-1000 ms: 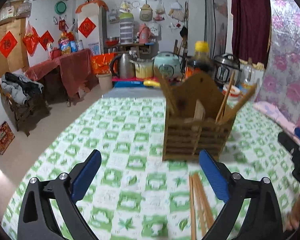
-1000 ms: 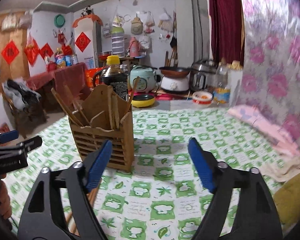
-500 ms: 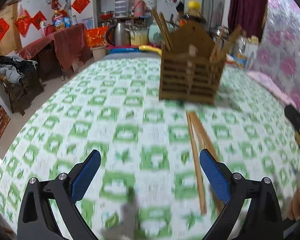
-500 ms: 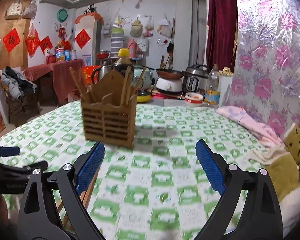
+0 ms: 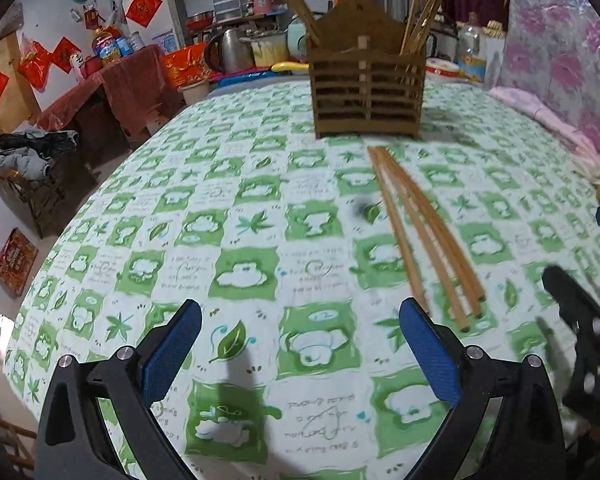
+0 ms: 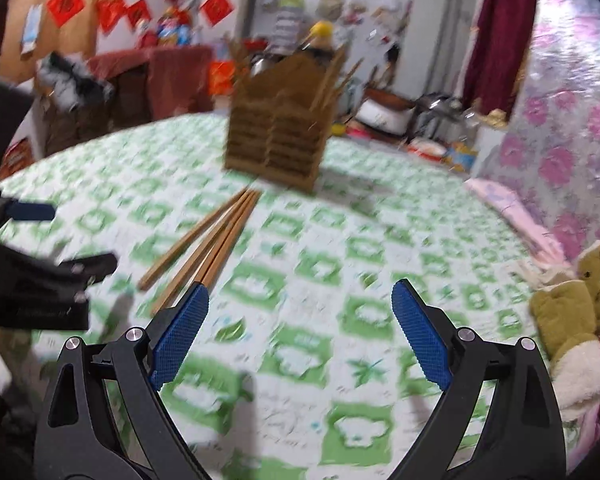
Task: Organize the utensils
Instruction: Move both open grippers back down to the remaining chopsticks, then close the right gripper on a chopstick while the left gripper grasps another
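counter (image 5: 260, 208): round top under a green-and-white checked cloth; carries everything below.
holder (image 5: 366, 92): slatted wooden utensil box, upright at the far side of the counter, some sticks already standing in its compartments.
chopsticks (image 5: 420, 228): small loose bundle lying flat on the cloth just in front of the holder, not in it.
axis: long axis runs from the holder toward the camera; far ends close together near the holder's base, near ends fanned apart.
handling: judged light, stiff, thin wood; likely to roll or slip on cloth; best pinched across the width near mid-length, one or two at a time.
left tongs (image 5: 300, 354): spread wide, nothing between the pads, over bare cloth to the left of the chopsticks.
right tongs (image 6: 300, 330): spread wide, have just been opening, empty; left pad (image 6: 180, 332) close to the near ends of the chopsticks (image 6: 216, 240).
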Available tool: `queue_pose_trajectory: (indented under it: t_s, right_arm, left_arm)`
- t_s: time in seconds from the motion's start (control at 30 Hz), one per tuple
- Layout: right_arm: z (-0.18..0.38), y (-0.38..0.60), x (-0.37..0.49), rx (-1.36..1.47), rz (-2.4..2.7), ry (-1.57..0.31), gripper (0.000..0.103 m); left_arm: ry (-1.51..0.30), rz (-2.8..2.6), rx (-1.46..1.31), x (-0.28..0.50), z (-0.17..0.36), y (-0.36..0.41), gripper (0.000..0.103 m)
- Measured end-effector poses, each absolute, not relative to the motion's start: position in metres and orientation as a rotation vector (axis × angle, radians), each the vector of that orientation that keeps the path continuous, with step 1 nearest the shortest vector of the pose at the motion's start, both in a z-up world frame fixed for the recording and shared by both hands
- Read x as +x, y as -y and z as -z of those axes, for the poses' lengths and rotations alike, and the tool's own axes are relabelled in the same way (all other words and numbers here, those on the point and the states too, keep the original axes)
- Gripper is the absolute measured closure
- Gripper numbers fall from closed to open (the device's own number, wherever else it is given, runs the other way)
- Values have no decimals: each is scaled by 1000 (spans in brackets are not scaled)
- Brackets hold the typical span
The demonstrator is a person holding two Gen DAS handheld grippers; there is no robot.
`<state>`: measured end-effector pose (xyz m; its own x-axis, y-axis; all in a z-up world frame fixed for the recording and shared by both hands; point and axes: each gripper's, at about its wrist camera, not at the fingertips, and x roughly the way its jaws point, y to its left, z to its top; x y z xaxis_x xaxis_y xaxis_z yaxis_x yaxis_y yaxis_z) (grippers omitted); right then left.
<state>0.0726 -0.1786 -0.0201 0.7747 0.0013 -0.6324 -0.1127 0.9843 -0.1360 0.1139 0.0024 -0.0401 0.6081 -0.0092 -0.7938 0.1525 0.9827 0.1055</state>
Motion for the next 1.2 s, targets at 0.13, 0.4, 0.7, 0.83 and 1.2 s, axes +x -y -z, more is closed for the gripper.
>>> queue_pose_trajectory:
  t_s: [0.13,0.4,0.7,0.83,1.2]
  right_arm:
    - [28,175,78,-152,-122,-742,13]
    - [40,177,92,-53,-252,-878,31]
    - [38,171,102,7,-344,-937,64]
    - [40,170,110,-6,-338,-956,67]
    - [46,177,122,32,-339,-990,67]
  left_arm:
    - [-975,126,114,121,47,-9,6]
    - [-984,139,122,120,53,-6,6]
    - [-986,193,149,115,50,1,6]
    - [-968,185,218,113,49,15,6]
    - [-1059,212,236,161,54,18,4]
